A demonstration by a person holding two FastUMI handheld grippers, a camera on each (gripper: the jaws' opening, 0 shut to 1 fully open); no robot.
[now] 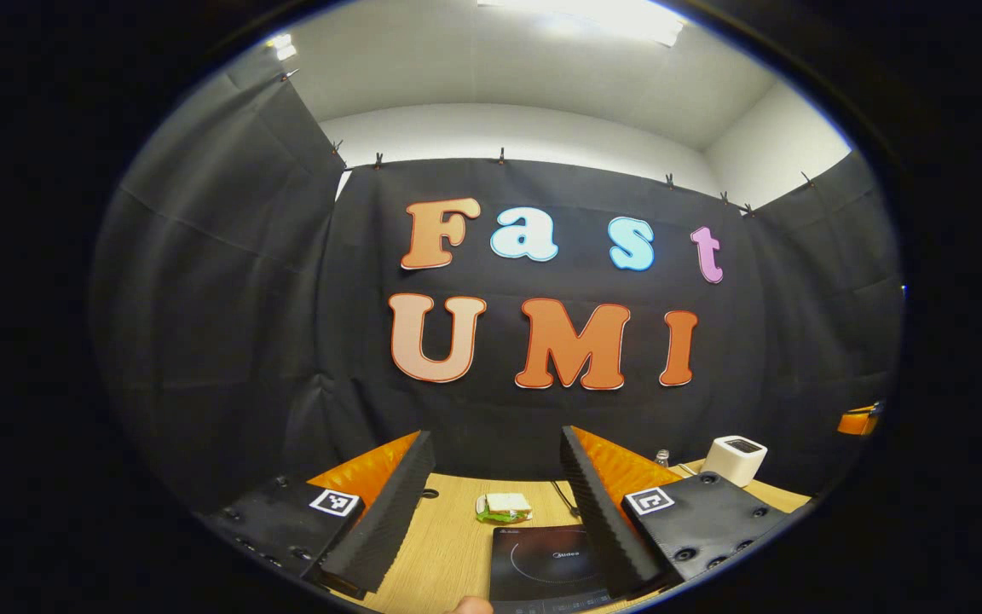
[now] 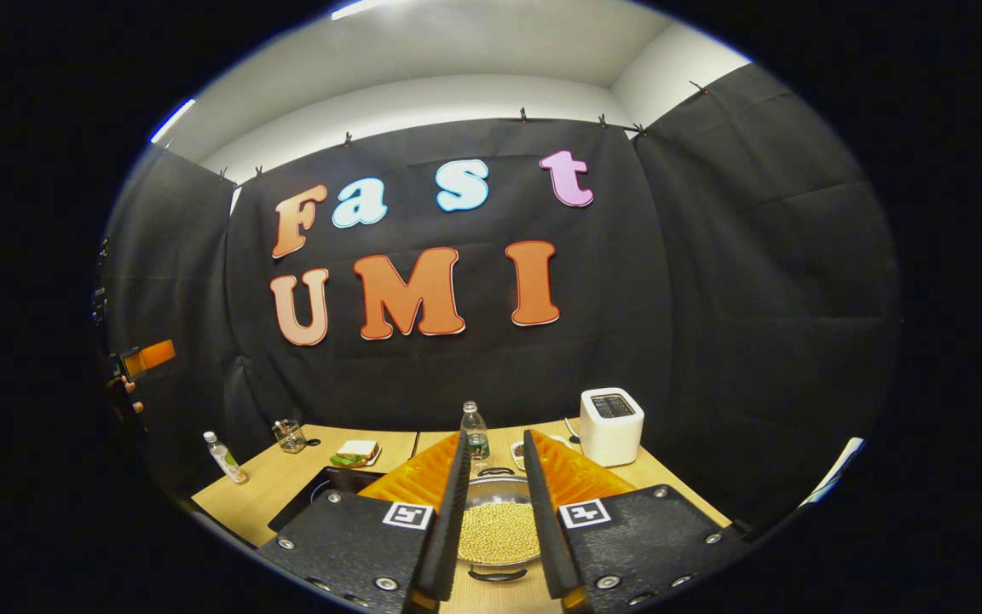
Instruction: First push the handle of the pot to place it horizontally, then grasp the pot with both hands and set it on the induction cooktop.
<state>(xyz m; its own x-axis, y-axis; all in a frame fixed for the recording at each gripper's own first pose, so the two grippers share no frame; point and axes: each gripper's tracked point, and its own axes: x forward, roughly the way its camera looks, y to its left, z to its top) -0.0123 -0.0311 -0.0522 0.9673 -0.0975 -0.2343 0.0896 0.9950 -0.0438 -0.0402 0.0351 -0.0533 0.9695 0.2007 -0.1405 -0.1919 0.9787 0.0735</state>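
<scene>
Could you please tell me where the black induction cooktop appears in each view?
Left gripper view: the black induction cooktop lies at bottom centre, near the lower edge.
Right gripper view: the cooktop lies lower left.
Shared landmark: the white-bread sandwich, just beyond the cooktop in both.

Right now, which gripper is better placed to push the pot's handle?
Right. The right gripper hangs open just above the pot of beans, framing it between its fingers. The left gripper faces the induction cooktop and sandwich instead.
</scene>
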